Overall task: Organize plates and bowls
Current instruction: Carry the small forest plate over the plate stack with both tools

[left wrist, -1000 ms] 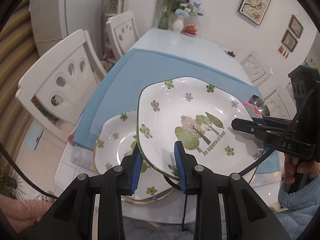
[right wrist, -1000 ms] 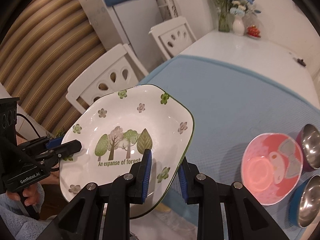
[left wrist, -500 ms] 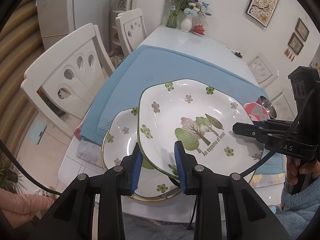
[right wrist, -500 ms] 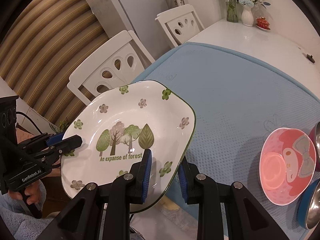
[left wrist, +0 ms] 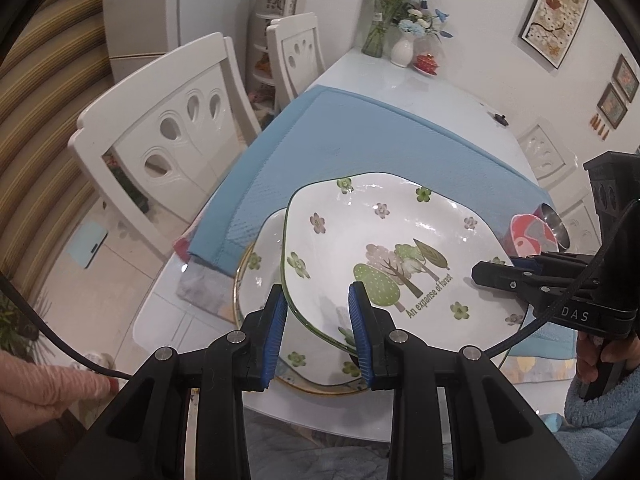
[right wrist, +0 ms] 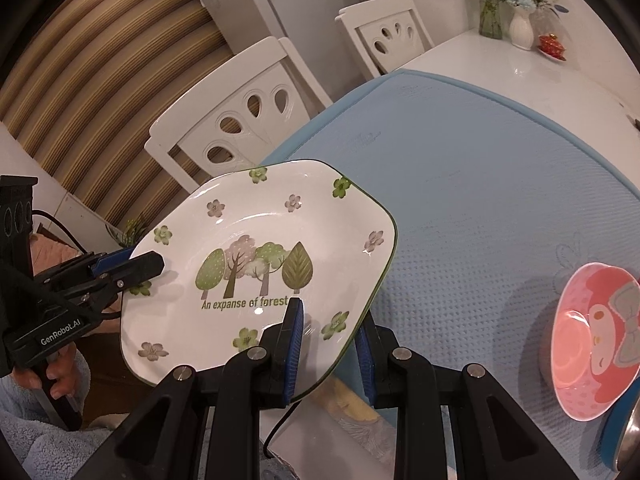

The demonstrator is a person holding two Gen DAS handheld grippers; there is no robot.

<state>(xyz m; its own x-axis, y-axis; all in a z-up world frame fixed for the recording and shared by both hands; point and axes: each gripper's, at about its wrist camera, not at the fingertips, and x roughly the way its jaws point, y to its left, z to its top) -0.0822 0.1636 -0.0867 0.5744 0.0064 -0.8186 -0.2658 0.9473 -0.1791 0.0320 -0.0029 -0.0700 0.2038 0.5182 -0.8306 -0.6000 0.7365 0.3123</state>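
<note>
1. A round plate (left wrist: 264, 280) lies under the square plate (left wrist: 384, 248), mostly covered; metal bowls (right wrist: 628, 436) are cut off at the right edge.
2. Square plate reads "An expanse of forest"; left hand-held gripper (left wrist: 318, 336) body reads "GenRobot.AI".
3. Left hand-held gripper pinches the plate's near-left rim, right hand-held gripper (right wrist: 332, 344) the near-right rim, plate held tilted over the worktop (left wrist: 440, 96) edge.
4. Blue mat (right wrist: 480, 168), pink bowl (right wrist: 592, 344) on it, white chairs (left wrist: 168, 128), vase (left wrist: 402, 50) far end.

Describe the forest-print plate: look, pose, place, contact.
The forest-print plate is a glossy white, ceramic-looking, rounded-square dish with a green rim, scattered flowers, trees and the words "An expanse of forest". It is tilted above a second flowered plate at the table edge, with the left gripper and right gripper shut on opposite rims.
</note>
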